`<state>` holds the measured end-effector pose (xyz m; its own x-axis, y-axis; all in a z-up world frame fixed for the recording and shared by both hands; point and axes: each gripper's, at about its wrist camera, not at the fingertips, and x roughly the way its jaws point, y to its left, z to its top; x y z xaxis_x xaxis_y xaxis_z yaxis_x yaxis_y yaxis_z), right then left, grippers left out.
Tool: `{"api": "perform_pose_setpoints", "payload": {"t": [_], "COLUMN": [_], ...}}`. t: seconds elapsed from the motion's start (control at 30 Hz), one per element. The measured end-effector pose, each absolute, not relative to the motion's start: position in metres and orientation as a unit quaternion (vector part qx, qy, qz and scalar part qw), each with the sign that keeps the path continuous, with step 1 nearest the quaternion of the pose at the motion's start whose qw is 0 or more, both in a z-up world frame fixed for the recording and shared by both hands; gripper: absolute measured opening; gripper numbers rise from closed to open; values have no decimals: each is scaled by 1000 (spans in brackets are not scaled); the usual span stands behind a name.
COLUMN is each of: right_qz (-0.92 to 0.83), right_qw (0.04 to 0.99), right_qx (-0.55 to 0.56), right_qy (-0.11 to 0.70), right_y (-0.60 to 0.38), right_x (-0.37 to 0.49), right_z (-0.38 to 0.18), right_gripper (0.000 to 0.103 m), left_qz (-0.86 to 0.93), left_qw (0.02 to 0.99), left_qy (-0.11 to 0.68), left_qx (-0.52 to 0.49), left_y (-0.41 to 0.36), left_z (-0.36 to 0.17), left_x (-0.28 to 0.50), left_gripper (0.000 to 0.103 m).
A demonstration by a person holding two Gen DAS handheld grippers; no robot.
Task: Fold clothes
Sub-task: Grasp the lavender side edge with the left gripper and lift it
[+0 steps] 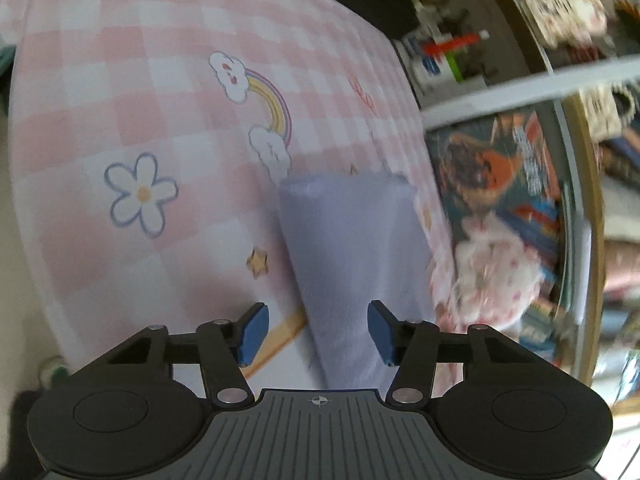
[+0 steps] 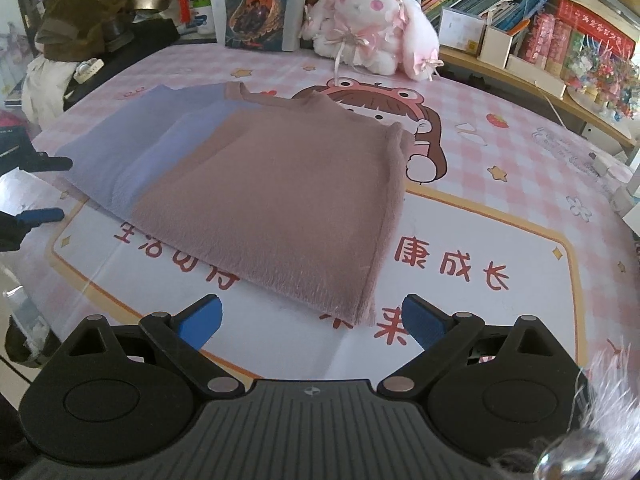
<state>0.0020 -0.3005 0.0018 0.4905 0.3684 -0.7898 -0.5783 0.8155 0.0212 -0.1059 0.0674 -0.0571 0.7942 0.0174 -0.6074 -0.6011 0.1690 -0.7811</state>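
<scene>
Left wrist view: left gripper (image 1: 316,330) about half spread, blue pads (image 1: 253,334) apart, nothing pinched; lavender fabric (image 1: 352,256) seen between and beyond the fingers, whether touched cannot be told. Fabric stretched away as a narrow strip over pink checked tablecloth (image 1: 120,80) printed with a flower, clouds and a rainbow. Blurred to the right: plush rabbit (image 1: 496,276), books and shelving.

Right wrist view: right gripper (image 2: 314,322) spread wide, blue pads (image 2: 202,322) empty, hovering just short of the near corner of the folded sweater (image 2: 280,196). Sweater flat on the tablecloth (image 2: 500,168), mauve-brown fuzzy panel on top, lavender part (image 2: 120,148) showing along its left side, neckline toward the far edge. Right edge of the garment lying over a printed cartoon girl (image 2: 380,104); red characters printed near the hem. Left gripper (image 2: 38,216) visible at the far left edge, beside the lavender side, one blue pad showing. Farther back: white and pink plush rabbit (image 2: 368,24), an upright book (image 2: 258,4), a brown heap of cloth (image 2: 84,12) at far left, shelves packed with books (image 2: 520,20) at right.
</scene>
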Motion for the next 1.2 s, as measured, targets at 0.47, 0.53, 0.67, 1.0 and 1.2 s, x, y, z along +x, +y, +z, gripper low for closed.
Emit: {"api": "perform_pose_setpoints", "payload": {"t": [0.47, 0.53, 0.67, 1.0, 1.2], "right_qz": [228, 217, 192, 162, 167], "right_qw": [883, 890, 896, 888, 882], "right_qx": [-110, -93, -54, -16, -18], "right_qy": [395, 389, 396, 429, 440], "right_y": [-302, -307, -316, -322, -318], "right_x": [12, 15, 26, 47, 62], "right_z": [21, 25, 28, 14, 5], "right_gripper": [97, 97, 97, 94, 87], "left_qz": [187, 172, 193, 172, 182], "left_qw": [867, 889, 838, 735, 727], "left_qy": [232, 244, 270, 215, 199], "left_qx": [-400, -347, -433, -619, -631], "left_y": [45, 37, 65, 100, 101], "left_z": [-12, -5, -32, -78, -81], "left_x": [-72, -65, -66, -70, -64], "left_gripper": [8, 9, 12, 33, 30]}}
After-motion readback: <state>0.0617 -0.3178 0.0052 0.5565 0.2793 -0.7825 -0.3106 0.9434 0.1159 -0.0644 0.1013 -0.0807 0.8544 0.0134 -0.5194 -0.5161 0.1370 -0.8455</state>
